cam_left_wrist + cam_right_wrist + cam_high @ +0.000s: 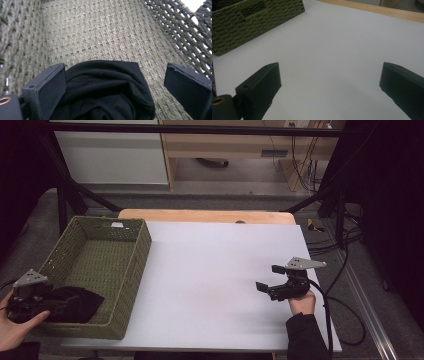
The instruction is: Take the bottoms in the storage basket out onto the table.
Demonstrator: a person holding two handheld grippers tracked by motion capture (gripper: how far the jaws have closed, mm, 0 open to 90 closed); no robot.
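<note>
A green woven basket [136, 280] stands on the left of the white table top [215, 260]. A crumpled black cloth [75, 302] lies on the basket's floor at its near end. My left gripper [42, 301] reaches over the near left corner of the basket. In the left gripper view it [116, 72] is open, its jaws wide apart on either side of the black cloth [107, 92], which rests on the weave [100, 32]. My right gripper [269, 277] is open low over the bare table at the right, with nothing between its jaws [329, 72].
The far end of the basket [249, 22] holds nothing. A wooden table edge [200, 215] shows behind the white top [342, 37]. Black frame bars and cables [345, 245] run beside the table on the right.
</note>
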